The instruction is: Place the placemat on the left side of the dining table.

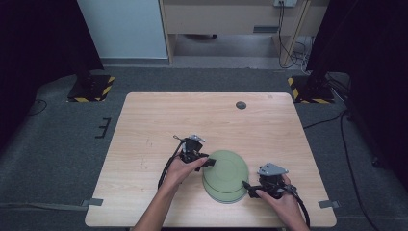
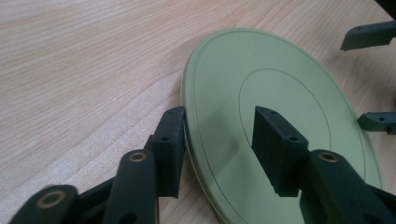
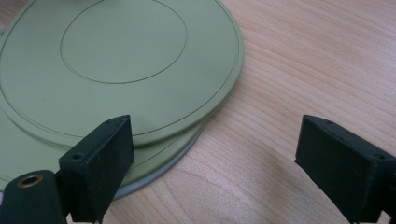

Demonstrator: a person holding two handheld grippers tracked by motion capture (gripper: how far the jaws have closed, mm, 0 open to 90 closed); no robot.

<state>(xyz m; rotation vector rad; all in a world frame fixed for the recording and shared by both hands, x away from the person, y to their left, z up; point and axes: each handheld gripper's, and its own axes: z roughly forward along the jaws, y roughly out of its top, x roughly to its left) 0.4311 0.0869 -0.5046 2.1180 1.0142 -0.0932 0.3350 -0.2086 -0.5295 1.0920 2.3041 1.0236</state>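
A stack of pale green plates lies on the wooden table, near its front edge. My left gripper reaches the stack's left rim. In the left gripper view the left gripper stands open astride the top plate: one jaw is outside the rim, the other is over the plate's face. My right gripper is at the stack's right side. In the right gripper view the right gripper is wide open, one jaw over the plates' edge and the other over bare wood.
A dark round grommet sits near the table's far edge. Two stand bases with yellow-black tape stand on the grey carpet beyond the table, and cables run along the floor at the right. Bare wood lies left of and behind the stack.
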